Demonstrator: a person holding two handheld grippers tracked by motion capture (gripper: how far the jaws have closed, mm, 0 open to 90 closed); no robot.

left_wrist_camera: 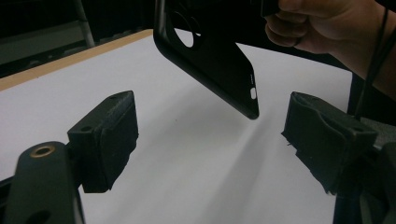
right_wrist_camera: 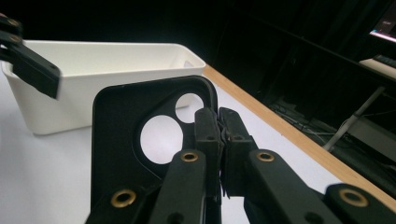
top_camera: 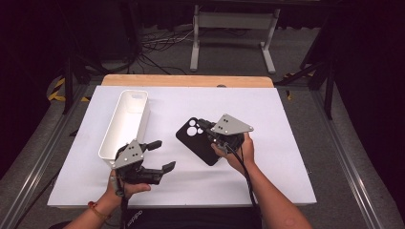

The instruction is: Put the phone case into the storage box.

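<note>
The right claw [top_camera: 213, 135] was clenched on the edge of a black phone case [top_camera: 197, 140], gripping it beside the camera cutouts and holding it tilted above the white desk [top_camera: 286, 157], so the pick-up looked done. The left claw [top_camera: 160, 156] stood released and empty near the white bin [top_camera: 125, 125], its jaws spread toward the case. Judging by that, a handover or drop into the bin remained.

Black plastic phone case with round camera cut-outs [right_wrist_camera: 121, 154]: near end cut off at picture's bottom edge in right gripper view; gripped edge hidden between jaws.

Long white plastic bin [top_camera: 125, 125]: near end hidden behind left gripper [top_camera: 160, 154].
</note>
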